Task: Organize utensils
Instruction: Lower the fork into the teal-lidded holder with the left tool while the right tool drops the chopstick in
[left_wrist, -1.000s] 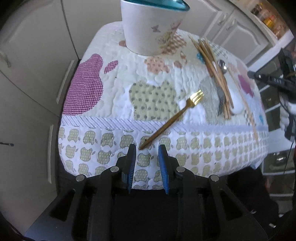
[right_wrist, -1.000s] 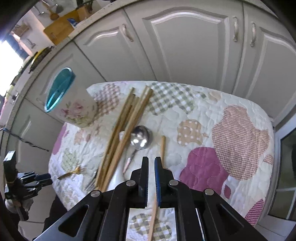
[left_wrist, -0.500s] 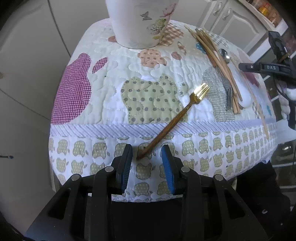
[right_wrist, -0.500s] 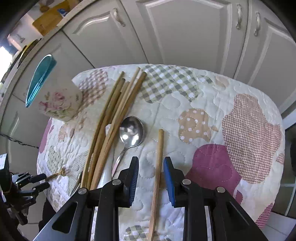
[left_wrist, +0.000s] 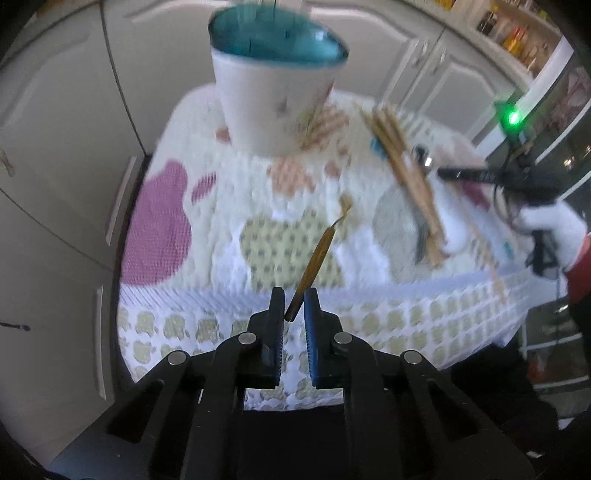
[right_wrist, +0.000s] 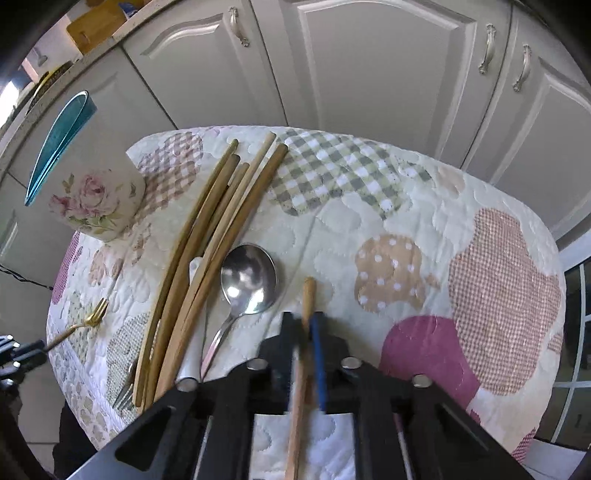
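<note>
The bench (right_wrist: 369, 229) carries a quilted cloth with gingham, dotted and plain patches. The cup (left_wrist: 275, 99), a tapered white ceramic vessel with a teal interior and a rose print, stands at the far left of the cloth as the right wrist view shows it.

Left gripper (left_wrist: 294, 306): the fingers are clamped on the handle end of the fork (left_wrist: 319, 254), a slim gold-coloured metal piece. The tines point toward the cup. Half a second ago the fingers stood apart around the handle with the fork flat on the cloth; the fork now tilts up from the fingers. The left wrist view is motion-blurred, so the tines are hard to make out.

Right gripper (right_wrist: 304, 332): the fingers are closed on a single wooden chopstick (right_wrist: 308, 295), round in section, right of the cup. Half a second ago these fingers stood apart on either side of it. The near end of the chopstick runs out of the bottom edge of the right wrist view.

Between the cup and the chopstick lie a bundle of long wooden chopsticks (right_wrist: 207, 251) and a polished steel spoon (right_wrist: 248, 280). The bundle covers part of a white utensil and a steel fork; only their ends show.
</note>
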